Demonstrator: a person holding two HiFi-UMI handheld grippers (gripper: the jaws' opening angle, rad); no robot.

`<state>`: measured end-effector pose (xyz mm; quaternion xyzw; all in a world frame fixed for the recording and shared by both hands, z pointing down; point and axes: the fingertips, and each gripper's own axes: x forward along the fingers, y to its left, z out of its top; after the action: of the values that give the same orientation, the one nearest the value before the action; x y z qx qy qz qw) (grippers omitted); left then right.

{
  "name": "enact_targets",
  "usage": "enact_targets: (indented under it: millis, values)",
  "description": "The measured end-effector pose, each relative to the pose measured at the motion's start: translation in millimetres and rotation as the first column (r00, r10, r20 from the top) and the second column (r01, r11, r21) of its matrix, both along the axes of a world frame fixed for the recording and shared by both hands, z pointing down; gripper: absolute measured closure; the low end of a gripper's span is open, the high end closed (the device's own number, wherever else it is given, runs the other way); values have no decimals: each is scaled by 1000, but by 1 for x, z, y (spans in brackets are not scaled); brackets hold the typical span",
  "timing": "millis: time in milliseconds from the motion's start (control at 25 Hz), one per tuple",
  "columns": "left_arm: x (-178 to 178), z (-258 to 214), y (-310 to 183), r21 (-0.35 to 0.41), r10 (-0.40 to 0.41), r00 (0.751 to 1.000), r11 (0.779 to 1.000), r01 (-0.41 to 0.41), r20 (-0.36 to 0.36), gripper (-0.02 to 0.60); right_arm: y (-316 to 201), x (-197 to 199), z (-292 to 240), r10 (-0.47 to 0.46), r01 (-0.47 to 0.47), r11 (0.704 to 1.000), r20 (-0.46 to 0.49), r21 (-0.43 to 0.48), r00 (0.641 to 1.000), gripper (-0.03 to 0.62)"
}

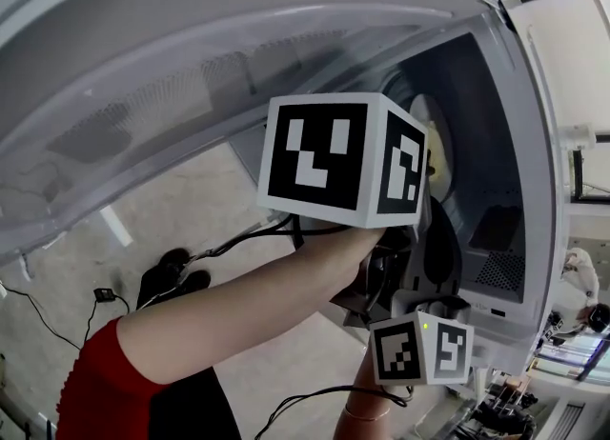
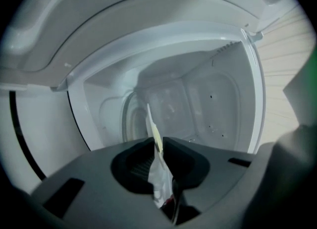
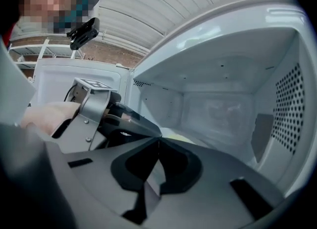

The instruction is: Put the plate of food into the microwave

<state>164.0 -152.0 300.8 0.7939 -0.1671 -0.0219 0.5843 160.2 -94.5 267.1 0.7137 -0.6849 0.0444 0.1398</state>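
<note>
Fingers (image 2: 184, 162) on left gripper (image 2: 157, 143) and right gripper (image 3: 158, 144) both clamp plate (image 2: 159, 176) rim, steadying it inside microwave (image 2: 218, 99), likely for set-down.

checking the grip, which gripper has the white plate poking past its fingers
The left gripper: the plate juts beyond it; the right gripper's fingers meet.

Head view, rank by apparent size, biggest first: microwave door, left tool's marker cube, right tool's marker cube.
1. microwave door, spanning the top of the frame
2. left tool's marker cube
3. right tool's marker cube
The cubes look like the same design, so the left one probably only looks bigger because it is nearer the camera.
</note>
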Motion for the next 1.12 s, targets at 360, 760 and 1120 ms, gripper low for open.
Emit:
enact_targets:
  millis: [360,760,1120]
  values:
    - [0,6,-6,196,25,987,979,-56,158,514,4,4,-5,22,-22,1000,-19,20,1000,580]
    - [6,1,-6,434,-11,955,892,-124,295,478,16,12,-15,57,-57,997,-16,46,998,579]
    - [5,3,-6,551,-62,899,808,-210,434,451,20,15,-17,70,-69,996,-6,56,998,579]
